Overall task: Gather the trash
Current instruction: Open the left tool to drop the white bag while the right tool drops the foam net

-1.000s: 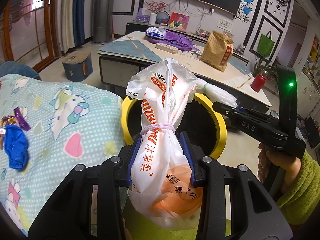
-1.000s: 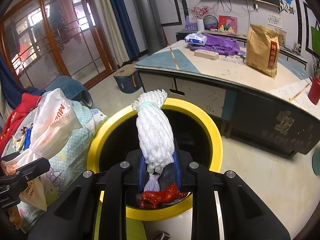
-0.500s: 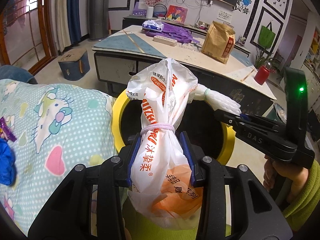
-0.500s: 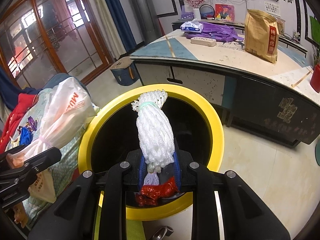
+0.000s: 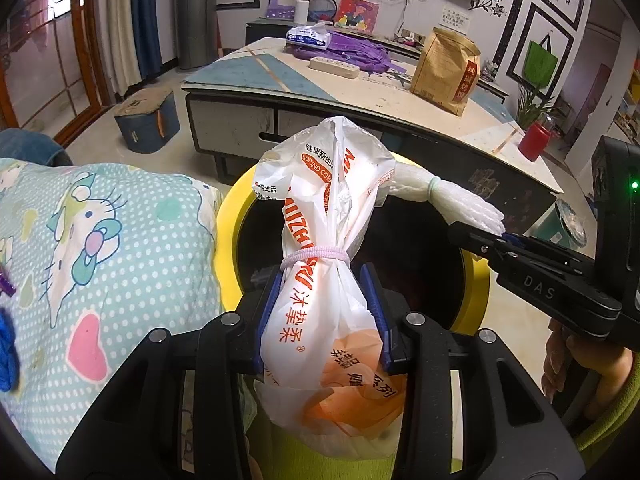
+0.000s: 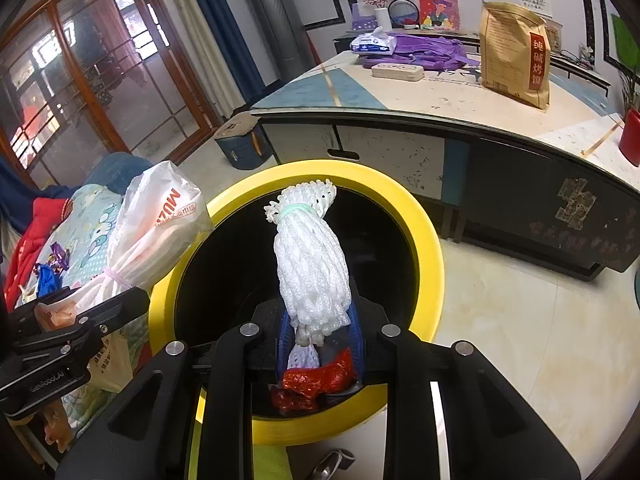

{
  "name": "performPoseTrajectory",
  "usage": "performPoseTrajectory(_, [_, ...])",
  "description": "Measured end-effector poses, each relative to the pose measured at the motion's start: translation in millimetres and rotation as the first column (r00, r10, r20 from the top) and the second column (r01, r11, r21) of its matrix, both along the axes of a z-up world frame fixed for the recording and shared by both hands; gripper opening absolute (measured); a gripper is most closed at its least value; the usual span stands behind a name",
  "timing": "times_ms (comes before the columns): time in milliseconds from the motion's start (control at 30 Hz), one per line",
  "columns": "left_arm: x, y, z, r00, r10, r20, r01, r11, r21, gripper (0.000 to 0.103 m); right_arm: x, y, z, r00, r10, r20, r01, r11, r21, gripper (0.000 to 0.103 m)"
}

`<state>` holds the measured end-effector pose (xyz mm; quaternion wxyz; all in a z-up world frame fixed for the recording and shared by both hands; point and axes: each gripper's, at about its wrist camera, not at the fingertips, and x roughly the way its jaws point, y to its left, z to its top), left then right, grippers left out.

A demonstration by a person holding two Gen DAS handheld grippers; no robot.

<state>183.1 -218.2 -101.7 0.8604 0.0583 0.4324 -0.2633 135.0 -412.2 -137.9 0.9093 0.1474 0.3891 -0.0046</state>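
The room had a pale tiled floor (image 6: pixel 520 312), a wooden-framed glass door (image 6: pixel 80 80) at 10 o'clock and a long counter (image 5: pixel 360 92) at 12 o'clock. On the counter stood one brown paper bag (image 5: pixel 444 72), one tissue pack (image 5: pixel 308 38), one purple cloth (image 5: pixel 352 50), one power strip (image 5: pixel 334 67) and one red cup (image 5: pixel 534 142). One blue stool (image 5: pixel 146 122) stood on the floor.

One black bin with a yellow rim (image 6: pixel 428 240) stood in front of the counter. The left gripper (image 5: pixel 322 316) held one tied white plastic bag (image 5: pixel 320 264) between its blue pads, above the 9 o'clock edge of the bin. The right gripper (image 6: pixel 320 344) held one white foam net bundle (image 6: pixel 310 264), upright, over the bin opening.

Only the right wrist view showed one red wrapper (image 6: pixel 316 380) inside the bin and red clothing (image 6: pixel 36 236) at 9 o'clock. Only the left wrist view showed the cartoon-cat quilt (image 5: pixel 112 264) in full and the person's hand (image 5: pixel 568 364) with a green sleeve (image 5: pixel 612 412) behind the right gripper.
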Motion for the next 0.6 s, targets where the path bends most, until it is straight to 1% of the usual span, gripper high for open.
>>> performPoseTrajectory(133, [4.1,2.2,-2.7,1.0,0.019,-0.02,-0.019,1.0,-0.007,0.033,0.1,-1.8,1.3,1.0,-0.014,0.004,0.014,1.0,0.005,0.027])
performPoseTrajectory(200, [3.7,4.0,-3.4,0.999,0.025,-0.02,-0.025,1.0,-0.006,0.033,0.1,-2.9,1.5,1.0,-0.02,0.006,0.02,1.0,0.006,0.031])
performPoseTrajectory(233, [3.4,3.9,-3.3,1.0,0.026,-0.016,-0.026,1.0,-0.003,0.037,0.0,-3.7,1.5,1.0,-0.024,0.007,0.024,1.0,0.006,0.032])
performPoseTrajectory(267, [3.3,3.5,-2.6,1.0,0.026,-0.013,-0.026,1.0,-0.005,0.043,-0.3,-4.6,1.7,1.0,-0.029,0.007,0.029,1.0,0.009,0.036])
performPoseTrajectory(300, [3.3,4.0,-1.8,1.0,0.028,-0.012,-0.028,1.0,-0.008,0.046,0.0,-5.4,2.1,0.999,-0.033,0.009,0.033,0.999,0.009,0.04])
performPoseTrajectory(333, [3.2,4.9,-0.5,0.999,0.033,-0.007,-0.033,0.999,-0.013,0.054,-0.5,-6.4,2.8,0.999,-0.04,0.013,0.04,0.999,0.008,0.041])
performPoseTrajectory(367, [3.4,5.1,0.8,0.999,0.037,-0.003,-0.037,0.999,-0.016,0.059,-1.0,-7.4,3.8,0.999,-0.045,0.017,0.045,0.999,0.006,0.043])
performPoseTrajectory(400, [3.4,6.4,2.1,0.999,0.045,0.001,-0.045,0.999,-0.017,0.061,-1.1,-8.8,4.3,0.999,-0.049,0.018,0.049,0.999,0.006,0.046])
performPoseTrajectory(433, [3.5,7.9,3.5,0.999,0.051,0.002,-0.051,0.998,-0.021,0.068,-1.5,-10.2,5.1,0.998,-0.058,0.022,0.058,0.998,0.005,0.048])
performPoseTrajectory(467, [3.5,9.1,4.7,0.998,0.055,0.003,-0.055,0.998,-0.025,0.071,-2.1,-11.0,5.4,0.998,-0.063,0.025,0.063,0.998,0.005,0.052])
performPoseTrajectory(567, [2.1,15.2,8.3,0.997,0.078,0.005,-0.077,0.996,-0.037,0.092,-2.9,-11.7,6.7,0.997,-0.069,0.029,0.069,0.998,-0.001,0.057])
performPoseTrajectory(600, [1.2,17.1,10.2,0.996,0.088,0.011,-0.088,0.995,-0.038,0.092,-3.1,-11.6,7.7,0.997,-0.068,0.033,0.069,0.998,-0.003,0.06])
